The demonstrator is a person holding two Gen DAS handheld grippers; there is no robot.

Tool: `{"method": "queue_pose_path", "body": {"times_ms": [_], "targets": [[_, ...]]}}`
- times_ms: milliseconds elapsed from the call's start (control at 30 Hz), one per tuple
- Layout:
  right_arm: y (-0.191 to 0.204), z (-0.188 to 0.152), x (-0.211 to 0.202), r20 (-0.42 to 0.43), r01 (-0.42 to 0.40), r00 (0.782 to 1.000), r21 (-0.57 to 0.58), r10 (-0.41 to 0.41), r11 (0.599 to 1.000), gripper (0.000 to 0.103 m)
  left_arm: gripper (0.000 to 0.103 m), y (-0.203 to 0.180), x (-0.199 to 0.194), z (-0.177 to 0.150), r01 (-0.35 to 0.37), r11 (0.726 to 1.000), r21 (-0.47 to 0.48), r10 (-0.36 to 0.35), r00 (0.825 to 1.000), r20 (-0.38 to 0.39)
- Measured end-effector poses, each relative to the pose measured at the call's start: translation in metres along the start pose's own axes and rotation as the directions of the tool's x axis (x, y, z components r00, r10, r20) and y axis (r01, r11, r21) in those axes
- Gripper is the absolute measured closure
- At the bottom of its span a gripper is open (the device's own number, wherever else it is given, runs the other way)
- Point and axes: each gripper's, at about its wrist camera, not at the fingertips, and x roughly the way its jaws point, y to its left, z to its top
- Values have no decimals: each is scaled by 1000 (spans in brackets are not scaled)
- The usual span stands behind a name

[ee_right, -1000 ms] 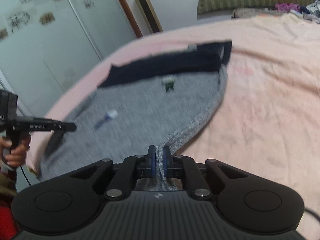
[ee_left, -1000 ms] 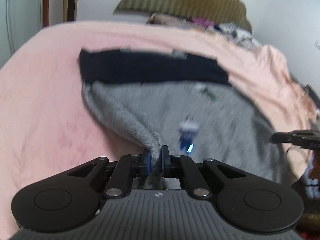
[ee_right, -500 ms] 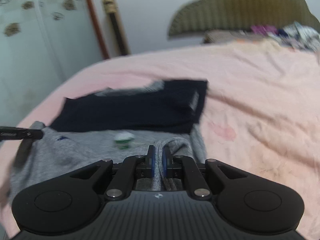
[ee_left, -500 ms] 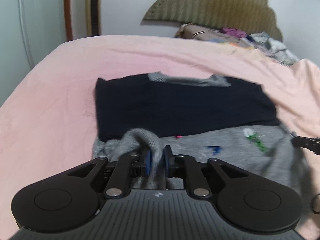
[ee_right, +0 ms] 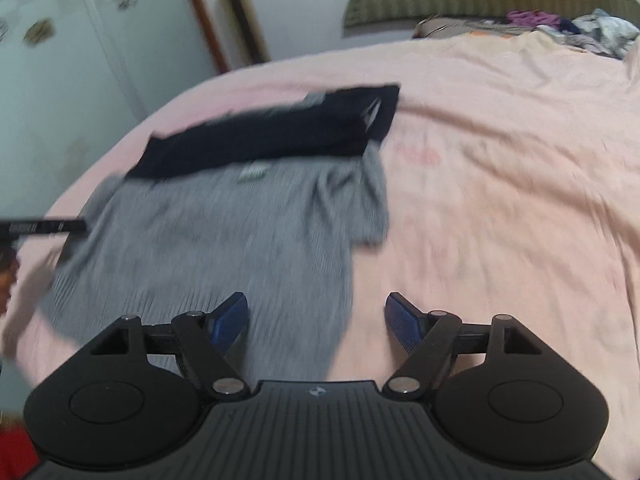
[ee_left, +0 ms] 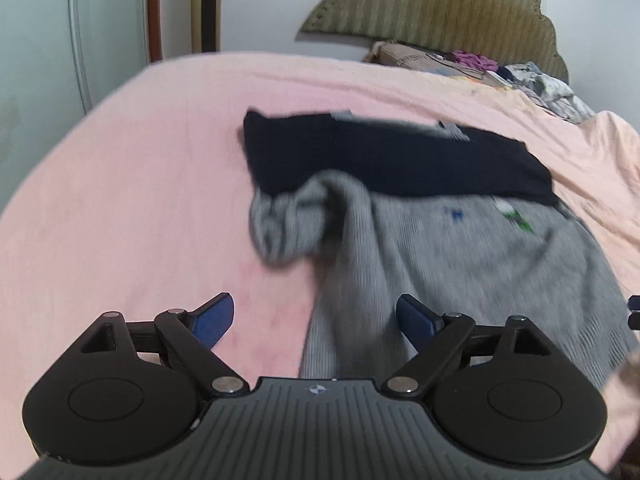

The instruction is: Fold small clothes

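Sweater [ee_left: 460,256] lies on the pink bed [ee_left: 120,200], its navy top away from you and the grey body toward you, one sleeve bunched. Your left tool [ee_left: 316,316] has just spread its jaws, grey cloth loose between them. Your right tool [ee_right: 316,316] has also just spread, pinching nothing.
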Motion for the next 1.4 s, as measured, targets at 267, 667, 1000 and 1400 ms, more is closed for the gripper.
{"method": "queue_pose_path", "body": {"times_ms": [267,667,1000,1400], "targets": [[-7,-22,-23,33,-153,988,121,150,981,27,45,26,-16,-39,165,983,-81,-171,983,-69],[31,-26,7,20,-36,999,23,35,999,56,46,0,-15,-51,210,977,-25,-211,977,-27],[34,-24,8,45,-44,998,50,42,998,93,94,9,-21,-47,221,972,-80,-224,974,-42],[31,-16,-91,233,-256,944,78,232,963,94,95,17,-145,-27,381,924,-31,-361,895,261]]}}
